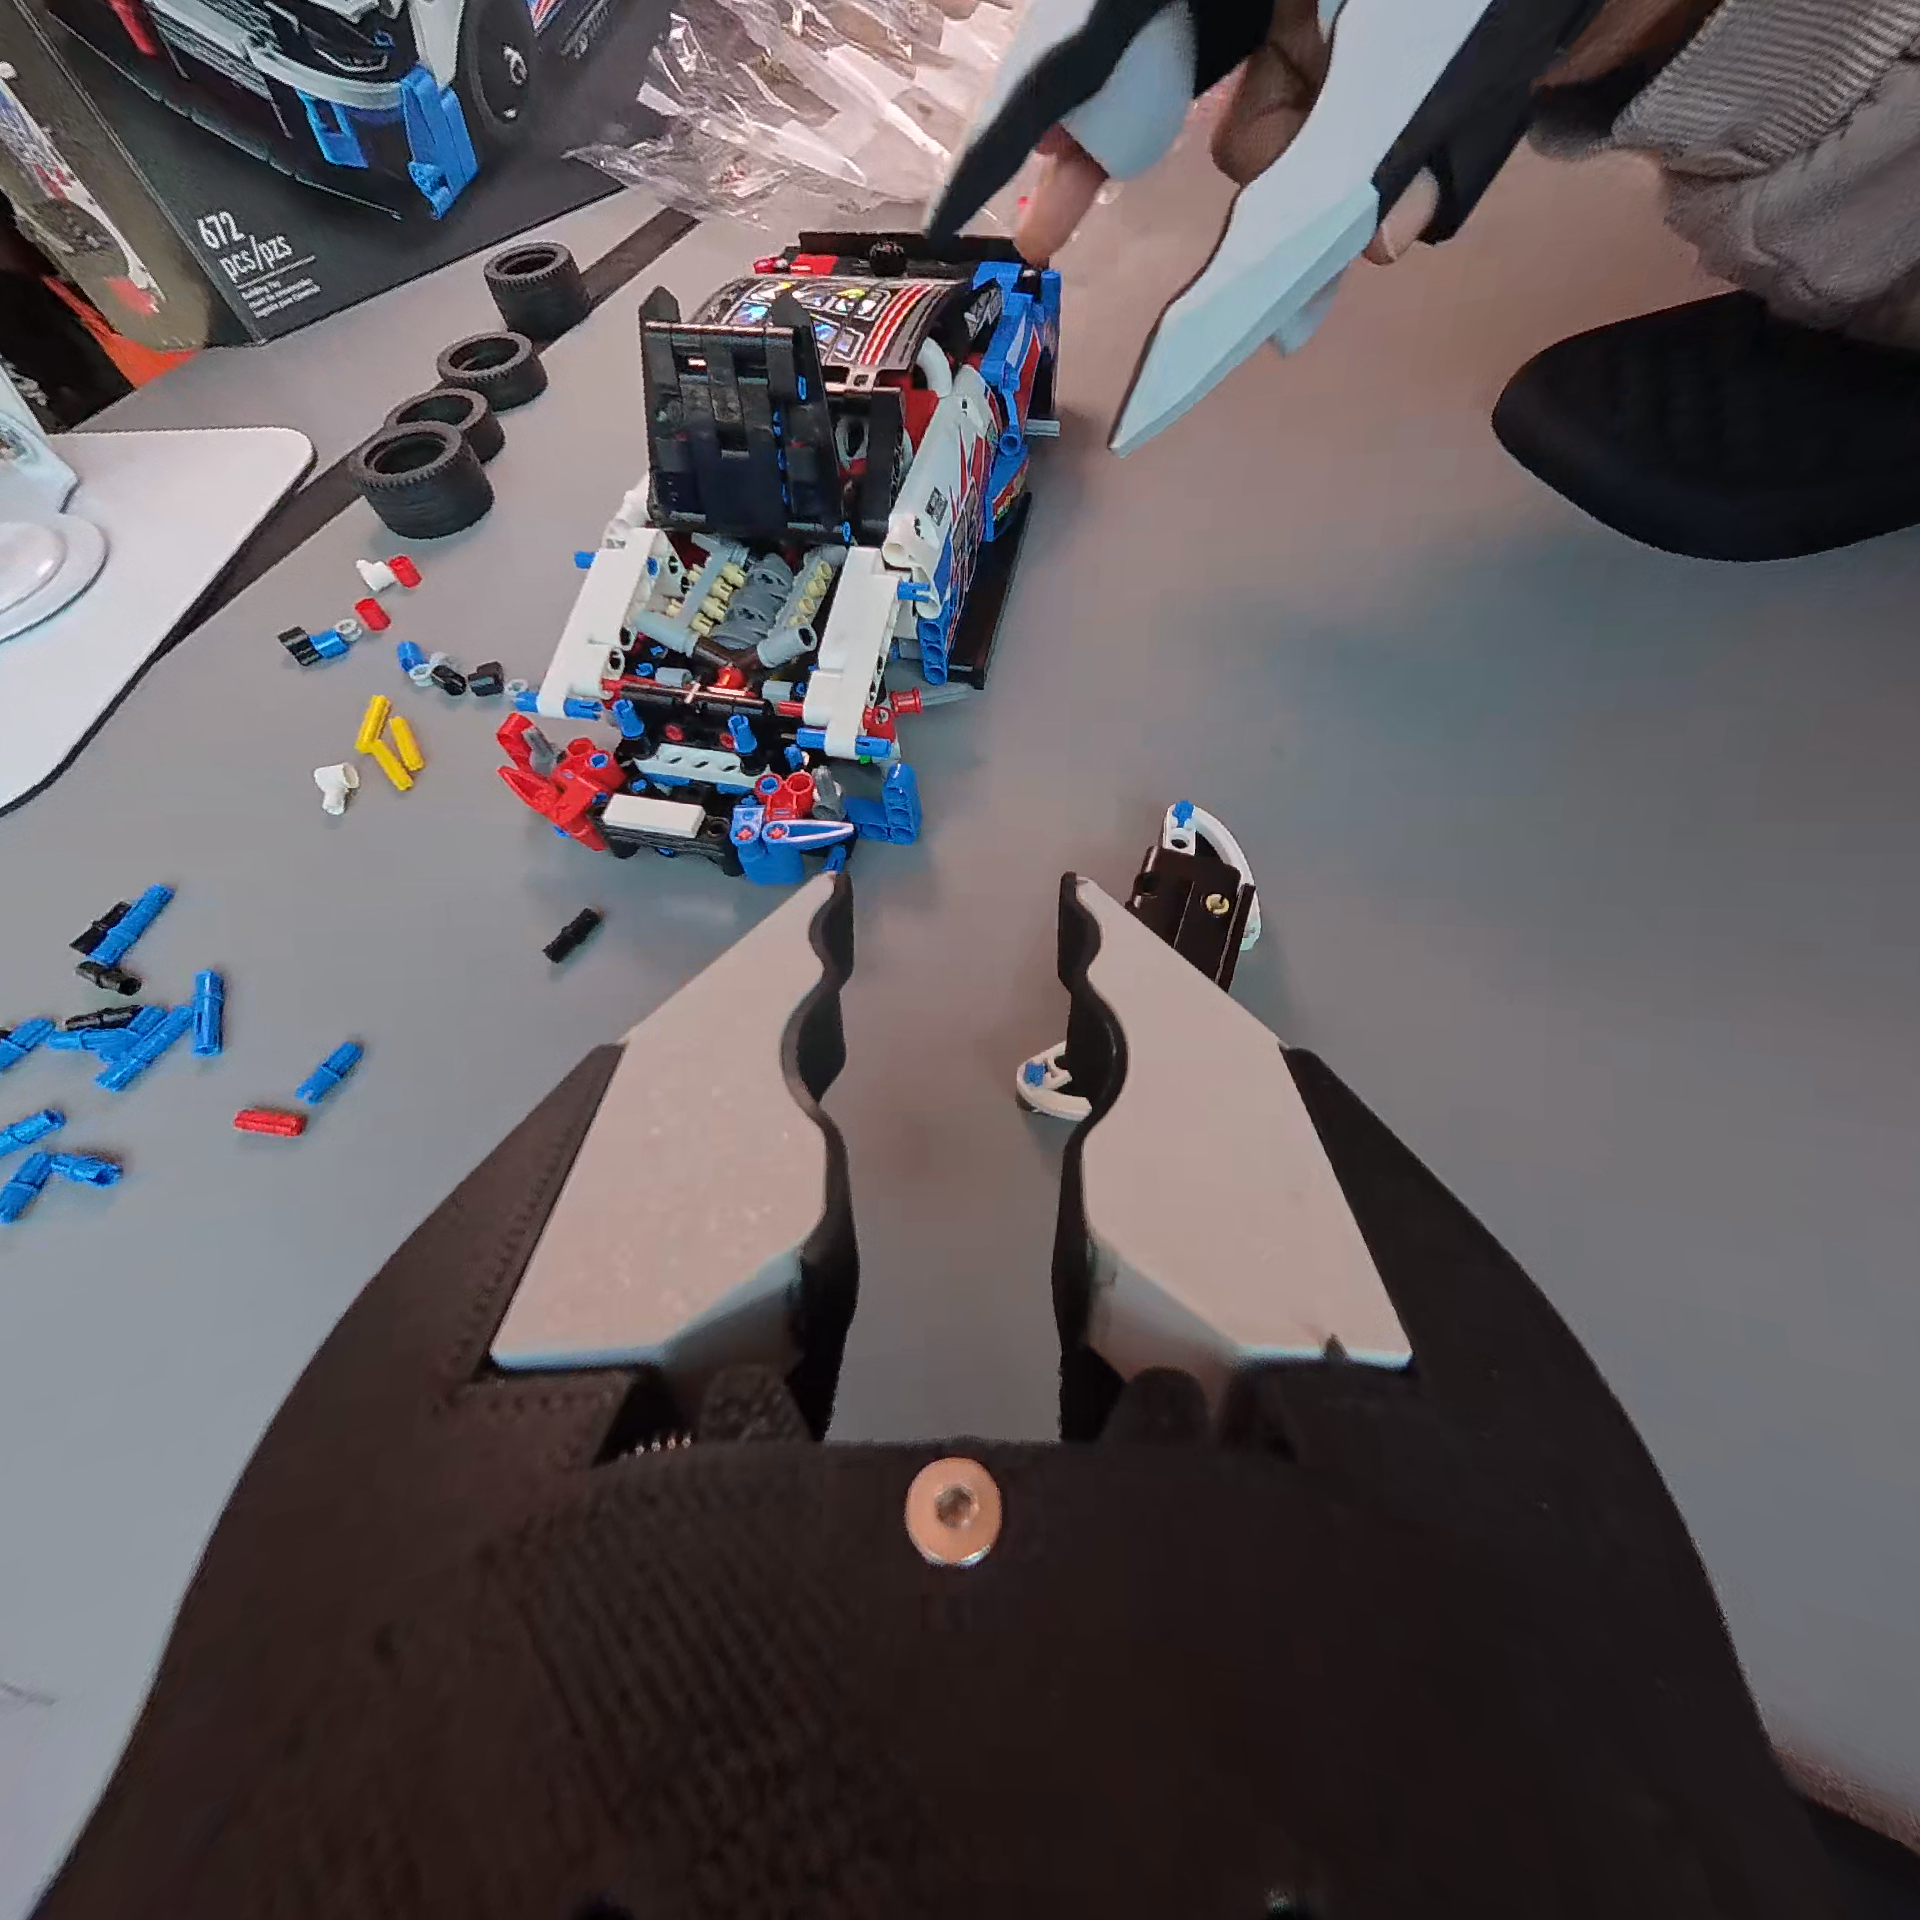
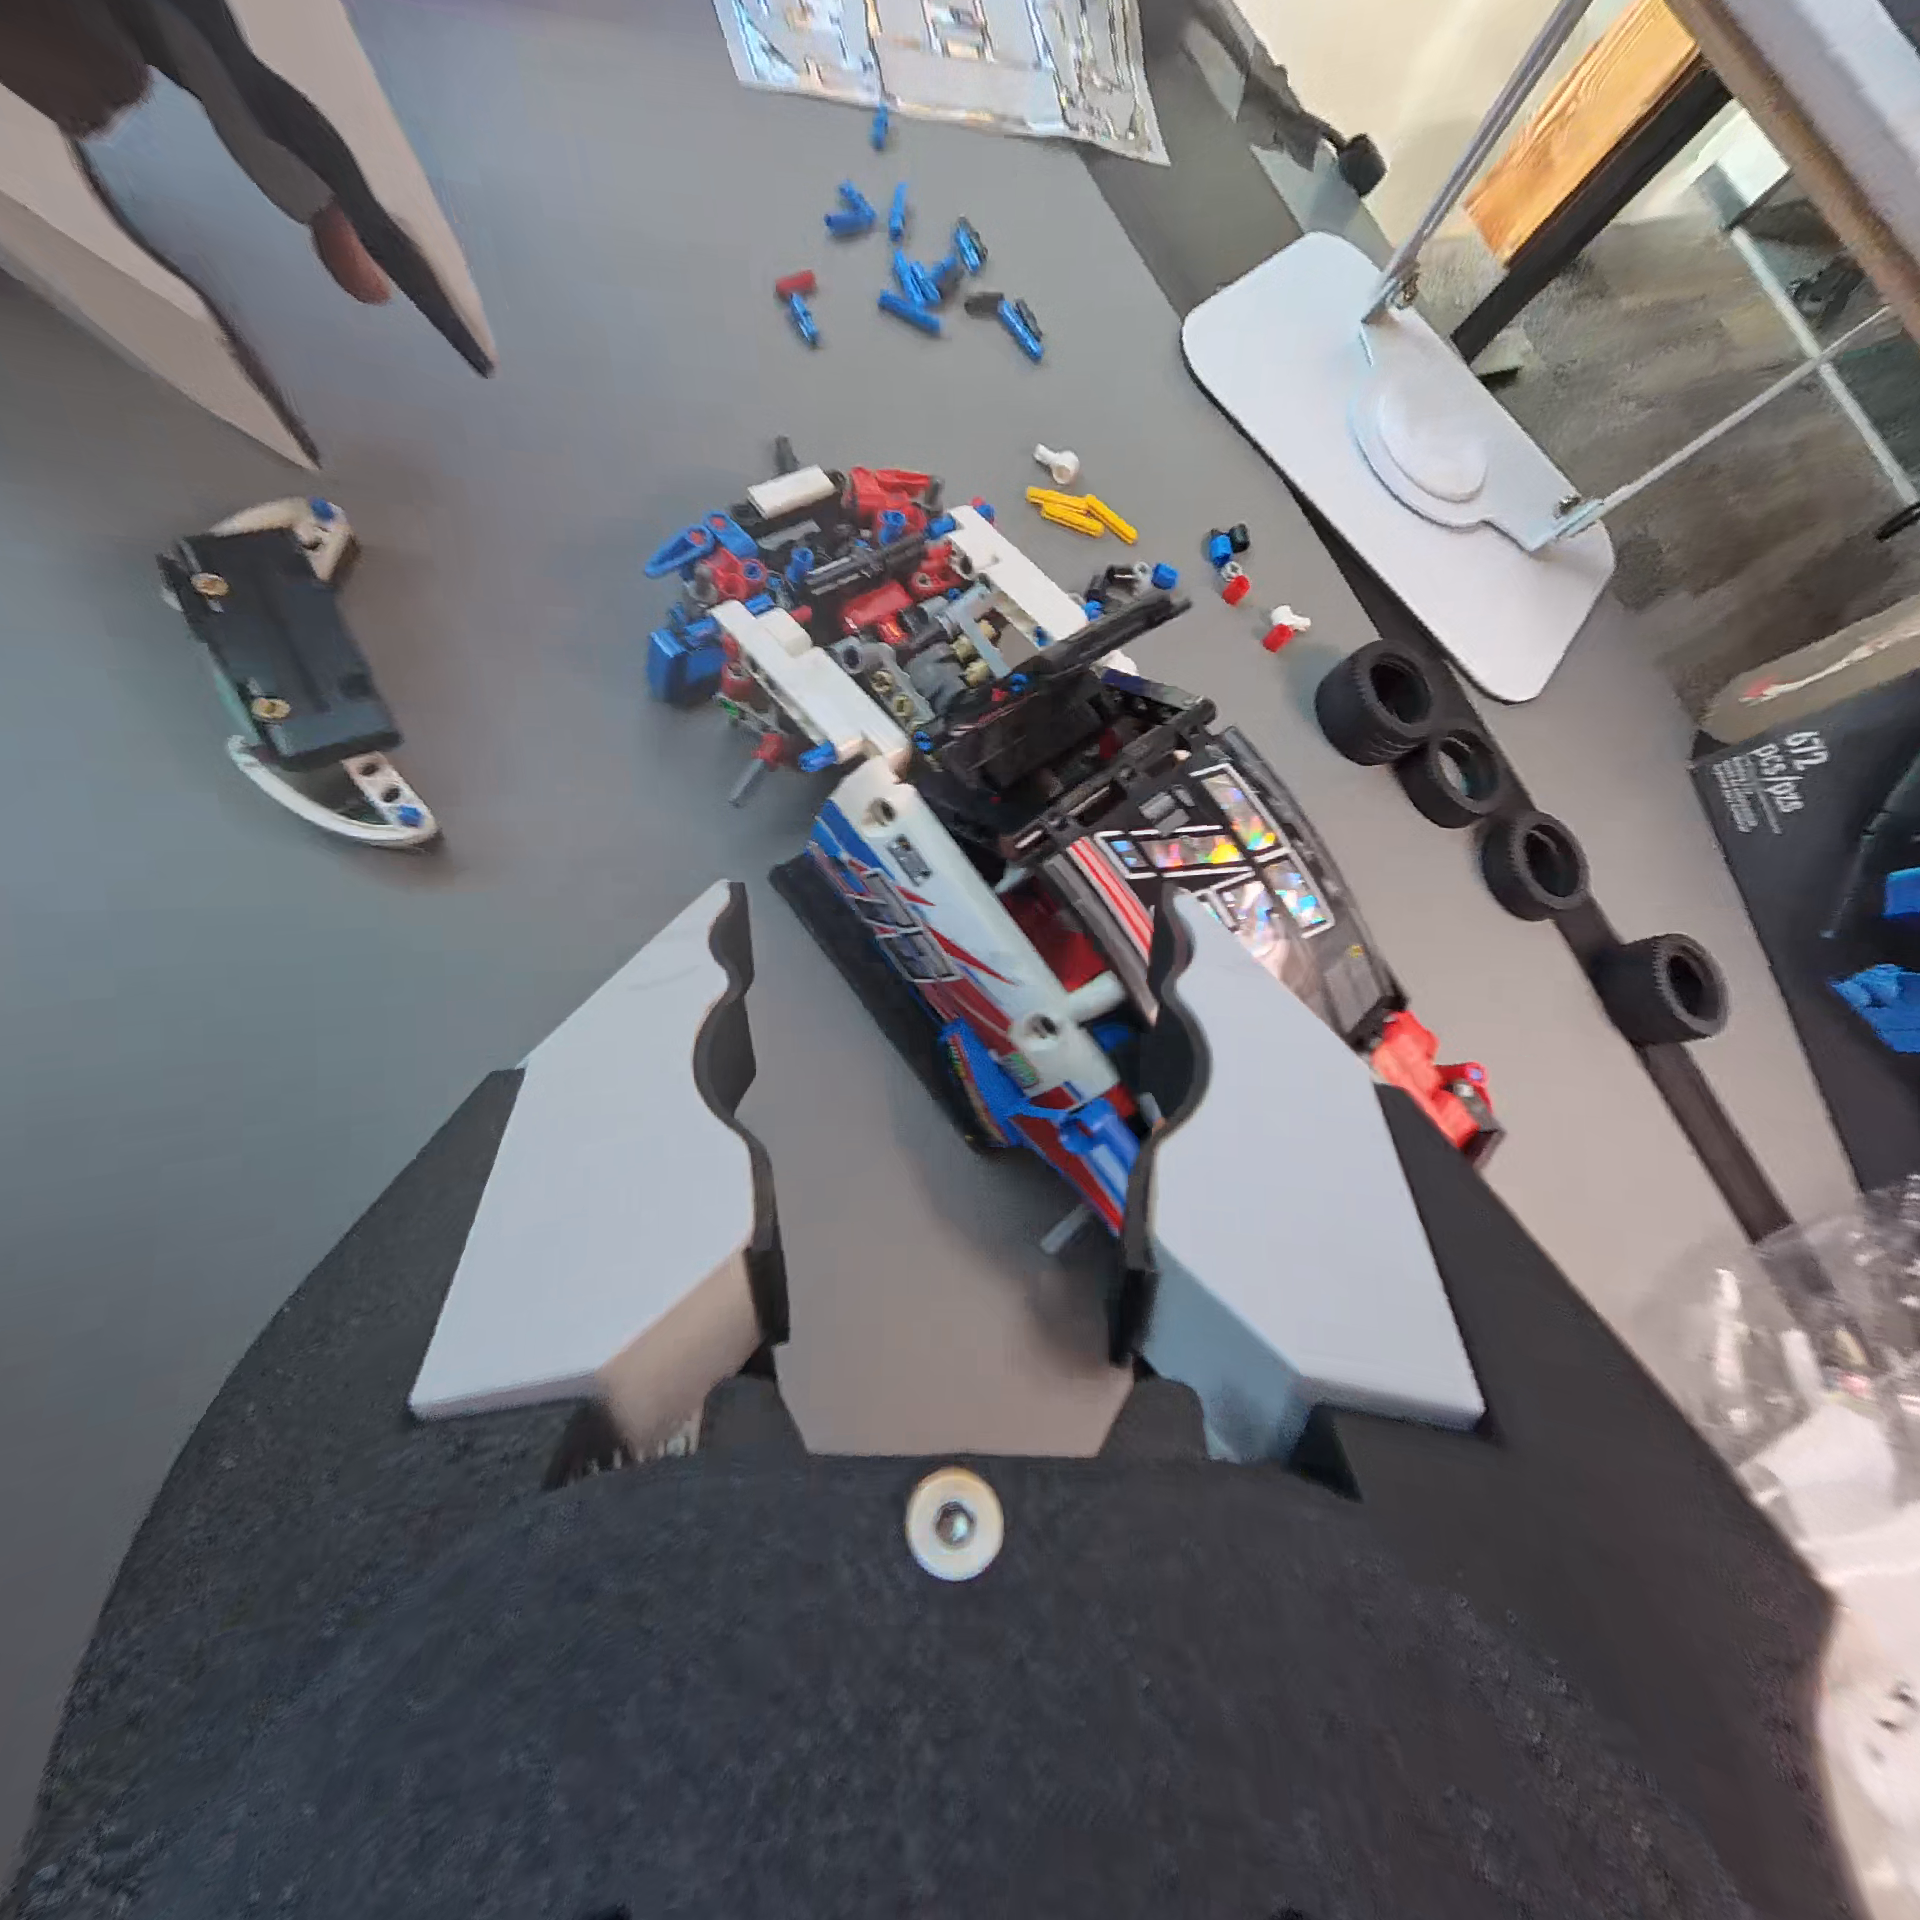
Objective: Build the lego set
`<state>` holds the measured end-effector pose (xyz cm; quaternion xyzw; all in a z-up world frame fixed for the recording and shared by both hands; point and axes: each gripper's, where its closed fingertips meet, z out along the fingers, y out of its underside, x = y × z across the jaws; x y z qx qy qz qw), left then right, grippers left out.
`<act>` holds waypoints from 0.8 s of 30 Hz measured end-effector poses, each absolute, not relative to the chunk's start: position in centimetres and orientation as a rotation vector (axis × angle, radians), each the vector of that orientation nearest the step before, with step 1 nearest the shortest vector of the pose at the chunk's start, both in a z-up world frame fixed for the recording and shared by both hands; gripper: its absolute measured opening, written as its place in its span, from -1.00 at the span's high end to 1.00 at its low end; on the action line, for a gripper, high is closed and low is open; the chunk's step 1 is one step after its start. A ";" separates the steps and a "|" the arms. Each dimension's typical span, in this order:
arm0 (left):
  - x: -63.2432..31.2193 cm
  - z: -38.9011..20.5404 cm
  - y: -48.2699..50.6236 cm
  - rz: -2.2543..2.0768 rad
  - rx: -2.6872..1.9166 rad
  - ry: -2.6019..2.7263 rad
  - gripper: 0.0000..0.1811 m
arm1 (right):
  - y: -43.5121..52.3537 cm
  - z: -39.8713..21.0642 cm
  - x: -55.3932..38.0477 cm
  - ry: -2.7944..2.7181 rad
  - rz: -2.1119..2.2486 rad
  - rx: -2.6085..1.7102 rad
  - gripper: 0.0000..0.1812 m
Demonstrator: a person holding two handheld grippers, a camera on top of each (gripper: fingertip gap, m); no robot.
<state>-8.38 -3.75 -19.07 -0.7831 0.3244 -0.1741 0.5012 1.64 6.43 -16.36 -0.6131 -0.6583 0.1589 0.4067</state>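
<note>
Lego car [image 1: 821, 540], part-built in white, blue, red and black, sits on the grey table [image 1: 1351, 727] with its black engine cover tipped up. The left gripper [image 1: 951, 899] hovers low over the bare table just short of the car's red-and-blue end, angled down and forward, jaws spread with nothing between them. Just beside its right finger lies a separate black and white sub-assembly [image 1: 1200, 894], partly hidden by that finger. The right gripper [image 2: 951, 904] comes at the car from the opposite end, tilted down over it; its jaws are spread wide, straddling the car's white striped side panel [image 2: 935, 914] without clearly touching it. In the left wrist view a gloved hand [image 1: 1382, 177] grips that gripper's handle above the car's far end. Four black tyres [image 1: 457, 426] lie in a row near the car, well apart from loose blue pins [image 1: 125, 1039] and yellow pieces [image 1: 387, 740]. The set's box [image 1: 239, 187] stands at the table's edge.
</note>
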 end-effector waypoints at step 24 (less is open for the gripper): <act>-8.5 -19.1 -3.5 -0.380 -1.859 0.767 0.65 | 9.6 -21.5 -1.0 -2.581 0.024 -1.355 -0.11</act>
